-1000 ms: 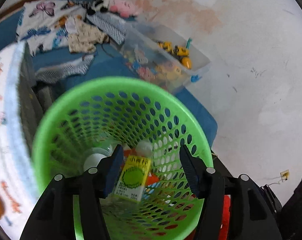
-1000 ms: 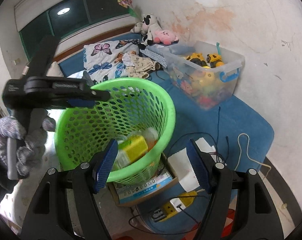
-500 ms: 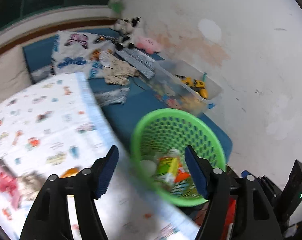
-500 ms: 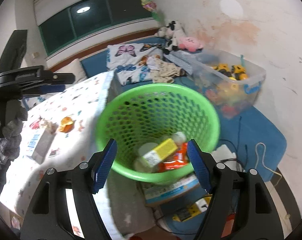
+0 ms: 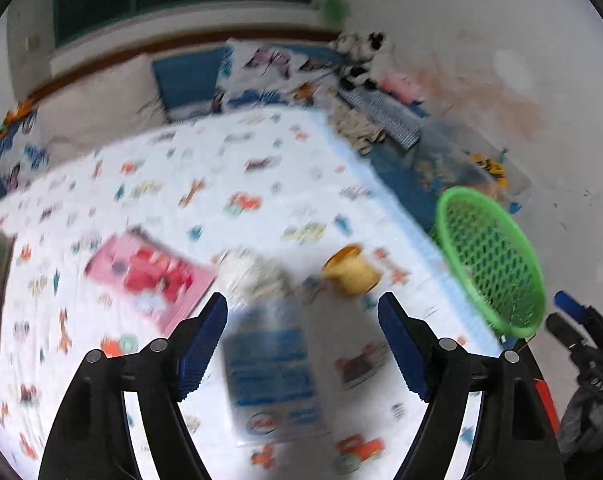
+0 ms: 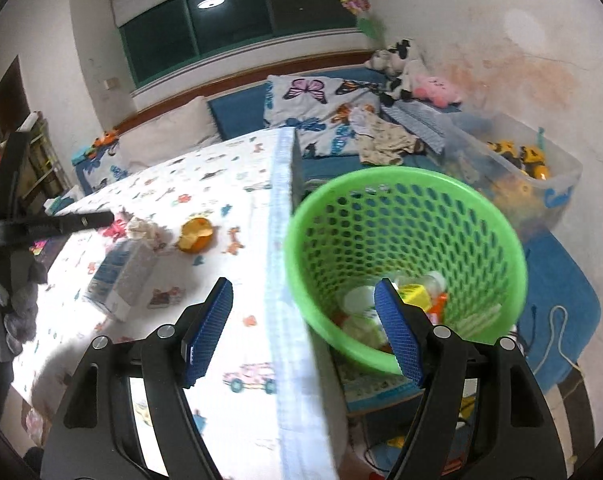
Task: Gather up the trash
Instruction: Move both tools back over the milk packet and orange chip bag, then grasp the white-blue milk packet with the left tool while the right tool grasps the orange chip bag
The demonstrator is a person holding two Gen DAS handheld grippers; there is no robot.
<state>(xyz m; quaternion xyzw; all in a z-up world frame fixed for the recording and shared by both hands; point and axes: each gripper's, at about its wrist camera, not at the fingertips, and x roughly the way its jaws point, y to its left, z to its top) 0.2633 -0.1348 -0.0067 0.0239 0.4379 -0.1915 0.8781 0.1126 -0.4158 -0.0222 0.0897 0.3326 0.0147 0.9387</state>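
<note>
Now hovering with both grippers empty: left gripper (image 5: 302,344) spread wide over the surface (image 5: 261,168), fingers either side of a blue-and-white carton (image 5: 271,372) but apparently above it, not touching; right gripper (image 6: 303,328) just as wide, straddling the surface's edge beside the green basket (image 6: 405,256). Remaining trash on the cloth: carton, a crumpled white wad (image 5: 253,272) just behind it, an orange peel (image 5: 351,270) near the basket side. Some trash already in the basket, a yellow box (image 6: 413,294) among it. Likely next: close on the carton. Risks, judged only: heavy motion blur in the left view, so a hasty descent could clip the carton's end and skid it on the cloth, or catch the wad along with it; a loose grip on a flat carton could let it slip on the way over; basket tilted at the edge, easily knocked. Hard to read: carton print, wad's material, the pink flat item (image 5: 149,276) (trash or not, unclear). Basket base and its support hidden behind the fingers.
</note>
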